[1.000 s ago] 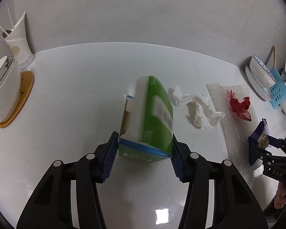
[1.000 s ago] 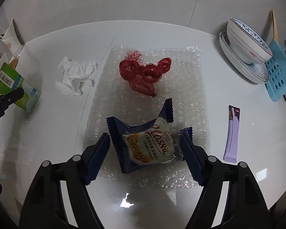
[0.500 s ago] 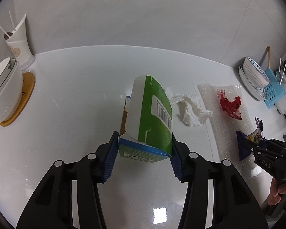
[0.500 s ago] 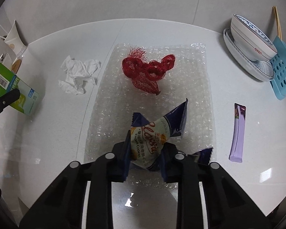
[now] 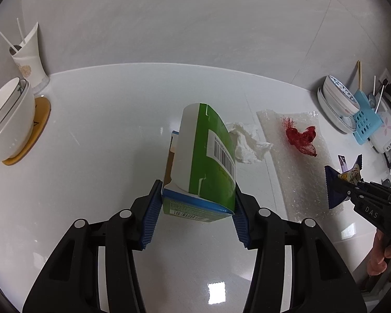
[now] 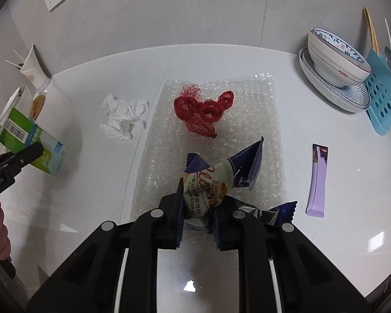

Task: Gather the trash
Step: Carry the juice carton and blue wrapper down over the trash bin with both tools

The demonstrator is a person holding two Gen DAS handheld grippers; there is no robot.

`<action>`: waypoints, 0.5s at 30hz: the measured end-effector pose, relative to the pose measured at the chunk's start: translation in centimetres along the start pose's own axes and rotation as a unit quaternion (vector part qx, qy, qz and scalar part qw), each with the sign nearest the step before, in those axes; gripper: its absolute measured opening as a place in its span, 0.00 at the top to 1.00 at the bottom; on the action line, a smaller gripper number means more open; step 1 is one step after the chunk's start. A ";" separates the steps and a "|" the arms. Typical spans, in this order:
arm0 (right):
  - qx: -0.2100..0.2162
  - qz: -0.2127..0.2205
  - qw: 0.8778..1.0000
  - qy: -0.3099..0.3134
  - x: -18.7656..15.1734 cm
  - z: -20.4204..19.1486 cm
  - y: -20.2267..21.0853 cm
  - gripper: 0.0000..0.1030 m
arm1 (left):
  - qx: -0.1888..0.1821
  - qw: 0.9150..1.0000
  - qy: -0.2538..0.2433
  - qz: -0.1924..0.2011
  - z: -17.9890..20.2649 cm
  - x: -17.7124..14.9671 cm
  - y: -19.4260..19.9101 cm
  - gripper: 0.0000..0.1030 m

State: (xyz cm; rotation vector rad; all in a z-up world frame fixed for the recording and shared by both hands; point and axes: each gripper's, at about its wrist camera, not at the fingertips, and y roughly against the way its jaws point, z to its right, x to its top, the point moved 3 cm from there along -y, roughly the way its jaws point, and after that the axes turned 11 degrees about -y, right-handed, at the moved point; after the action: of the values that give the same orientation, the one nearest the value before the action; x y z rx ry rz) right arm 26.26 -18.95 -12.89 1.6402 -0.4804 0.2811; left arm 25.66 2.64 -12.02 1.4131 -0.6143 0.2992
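My left tongs point(image 5: 196, 215) grip the green carton point(image 5: 204, 161) above the desk point(image 5: 104, 130). My right tongs point(image 6: 196, 212) are closing, pads pressing the crumpled cookie wrapper point(image 6: 211, 185) over the bubble wrap point(image 6: 247, 109).

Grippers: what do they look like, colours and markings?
Both alike: the left gripper and the right gripper have black plastic linkage arms with round silver pivot pins and ribbed blue pads. White lettering on their sides: DAS on the right, GenRobot.AI on the left.

Black tool point(image 5: 196, 214), blue ribbed pads point(image 5: 151, 215), silver screws
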 end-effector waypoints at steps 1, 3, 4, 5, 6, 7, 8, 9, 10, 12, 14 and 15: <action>0.006 0.002 1.000 -0.002 0.0 0.0 0.3 0.84 | -0.001 1.000 0.000 0.002 0.2 0.0 0.3 0.53; 0.017 0.005 1.000 -0.005 -0.1 0.3 1.0 0.84 | 0.001 1.000 -0.002 0.004 0.4 -0.1 0.8 0.53; 0.020 0.007 1.000 -0.005 -0.1 0.3 1.3 0.84 | 0.002 1.000 -0.003 0.006 0.6 -0.1 1.2 0.53; 0.024 0.009 1.000 -0.004 -0.1 0.2 1.6 0.84 | 0.003 1.000 -0.004 0.007 0.8 -0.1 1.4 0.53; 0.028 0.012 1.000 -0.002 -0.2 0.2 1.9 0.84 | 0.005 1.000 -0.005 0.008 0.9 -0.2 1.6 0.53; 0.033 0.015 0.999 -0.002 -0.3 0.2 2.3 0.84 | 0.006 1.000 -0.006 0.007 1.1 -0.3 1.9 0.53; 0.040 0.018 0.999 -0.001 -0.4 0.3 2.8 0.84 | 0.005 1.000 -0.006 0.007 1.3 -0.4 2.1 0.53; 0.046 0.020 0.999 -0.001 -0.5 0.3 3.1 0.84 | 0.004 1.000 -0.006 0.007 1.5 -0.5 2.3 0.53; 0.052 0.022 0.998 -0.001 -0.6 0.4 3.5 0.84 | 0.005 1.000 -0.007 0.007 1.7 -0.6 2.6 0.53; 0.066 0.028 0.997 0.000 -0.9 0.5 4.3 0.84 | 0.003 1.000 -0.007 0.008 2.1 -0.8 3.0 0.53; 0.079 0.033 0.996 0.004 -1.2 0.5 5.0 0.84 | 0.003 1.000 -0.007 0.007 2.5 -1.1 3.4 0.53; 0.083 0.035 0.996 0.006 -1.4 0.4 5.4 0.84 | 0.002 1.000 -0.006 0.007 2.7 -1.3 3.6 0.53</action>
State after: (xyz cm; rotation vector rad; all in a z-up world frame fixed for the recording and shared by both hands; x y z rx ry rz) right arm 22.52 -19.58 -8.82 1.7848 -0.5179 0.3926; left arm 22.08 0.80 -9.62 1.4161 -0.6337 0.3031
